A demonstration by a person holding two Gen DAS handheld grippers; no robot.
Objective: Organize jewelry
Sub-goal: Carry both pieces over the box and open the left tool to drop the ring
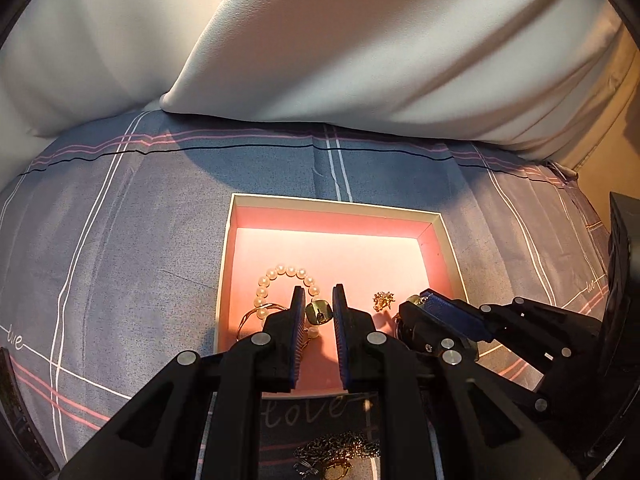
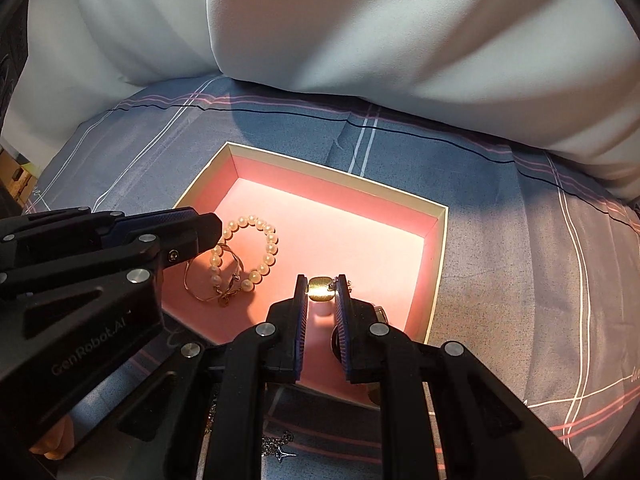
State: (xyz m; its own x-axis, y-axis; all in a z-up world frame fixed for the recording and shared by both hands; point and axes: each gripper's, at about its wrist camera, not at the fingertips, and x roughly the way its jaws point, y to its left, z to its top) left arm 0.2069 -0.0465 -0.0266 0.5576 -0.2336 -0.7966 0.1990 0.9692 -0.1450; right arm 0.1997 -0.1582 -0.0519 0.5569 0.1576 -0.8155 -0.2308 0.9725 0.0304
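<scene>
An open box with a pink lining (image 1: 440, 216) (image 2: 438, 216) lies on the bedsheet. In it are a pearl bracelet (image 1: 286, 271) (image 2: 250, 222), a thin gold bangle (image 1: 250, 316) (image 2: 196, 292) and a small gold brooch (image 1: 384, 300). My left gripper (image 1: 319, 292) is over the box with its jaws a little apart around a gold pendant (image 1: 319, 312); it also shows in the right wrist view (image 2: 208, 224). My right gripper (image 2: 322, 280) is shut on a gold square piece (image 2: 320, 288) over the box; it also shows in the left wrist view (image 1: 420, 300).
White pillows (image 1: 320, 40) (image 2: 400, 32) lie behind the box. A gold chain (image 1: 336, 452) lies on the sheet in front of the box, under my left gripper. A silver chain with a star charm (image 2: 280, 450) lies under my right gripper.
</scene>
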